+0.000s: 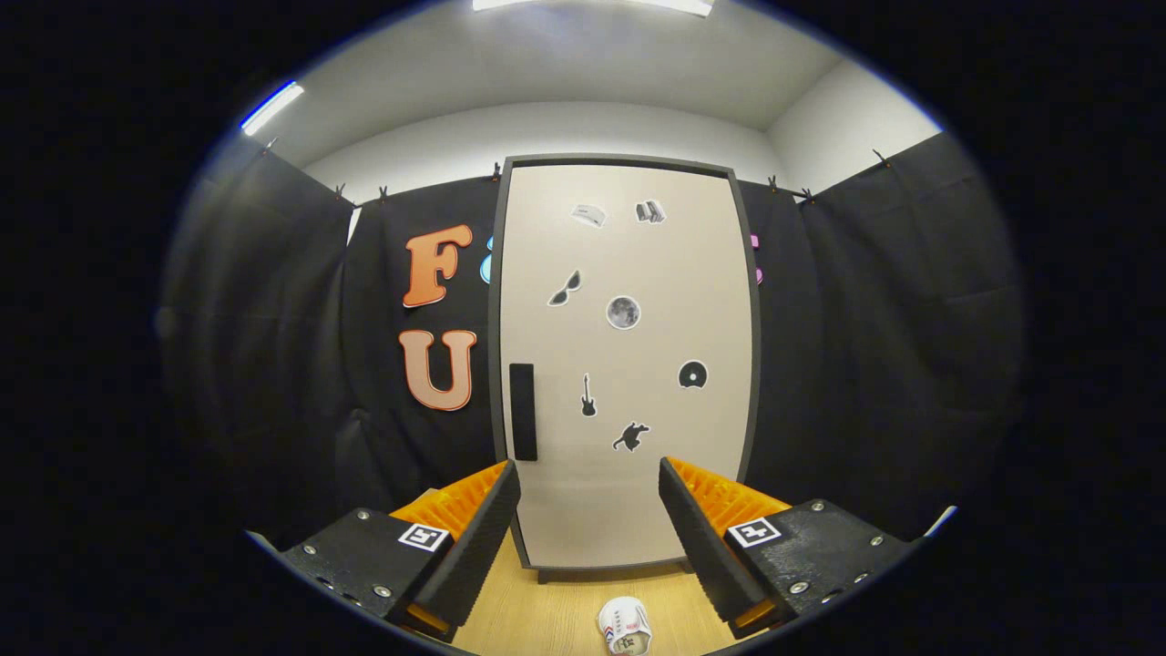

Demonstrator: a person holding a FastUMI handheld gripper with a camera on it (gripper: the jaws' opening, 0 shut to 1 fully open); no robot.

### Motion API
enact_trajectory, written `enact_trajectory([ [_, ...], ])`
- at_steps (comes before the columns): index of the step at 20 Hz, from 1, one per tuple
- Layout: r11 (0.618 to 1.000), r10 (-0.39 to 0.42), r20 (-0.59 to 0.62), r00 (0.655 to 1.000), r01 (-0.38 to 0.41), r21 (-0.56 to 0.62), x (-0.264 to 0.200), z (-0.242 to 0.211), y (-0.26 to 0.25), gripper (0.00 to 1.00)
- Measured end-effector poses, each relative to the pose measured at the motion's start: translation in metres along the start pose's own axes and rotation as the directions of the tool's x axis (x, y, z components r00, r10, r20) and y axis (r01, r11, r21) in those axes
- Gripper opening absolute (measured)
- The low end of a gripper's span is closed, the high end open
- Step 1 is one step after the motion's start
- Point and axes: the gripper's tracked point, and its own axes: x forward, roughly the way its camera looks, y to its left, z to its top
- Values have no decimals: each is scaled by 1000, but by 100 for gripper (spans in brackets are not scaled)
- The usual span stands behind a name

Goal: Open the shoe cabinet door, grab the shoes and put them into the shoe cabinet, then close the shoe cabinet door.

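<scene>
The gripper [589, 519] stands with its jaws spread wide and nothing held between them. Straight ahead, beyond the fingertips, rises the tall beige shoe cabinet door [629, 364] in its dark grey frame, fully shut and dotted with small stickers. Its slim black vertical handle [522, 412] sits on the door's left edge, just above and ahead of the left finger. A white shoe [625, 627] with dark markings lies on the pale wooden floor [547, 610], low between the jaws and nearer than the cabinet.

The step in hand looks to be opening the door, since it is closed and the shoe is untouched. To do it well, the gripper probably needs to shift leftward so the handle falls midway between the fingers, then advance squarely until both pads flank the bar before closing. With the handle on the left, the hinge is likely on the right, so the pull should follow an arc outward. The shoe lies in front of the door and could be struck by the swing.
</scene>
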Motion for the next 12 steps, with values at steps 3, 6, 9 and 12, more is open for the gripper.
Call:
enact_trajectory([
  [3,1000,28,9,1000,-28,-8,24,2,18,96],
  [6,999,54,10,998,-54,0,47,2,35,96],
  [9,998,64,10,998,-64,-7,74,0,49,96],
  [12,997,71,2,998,-71,-7,101,-5,61,96],
])
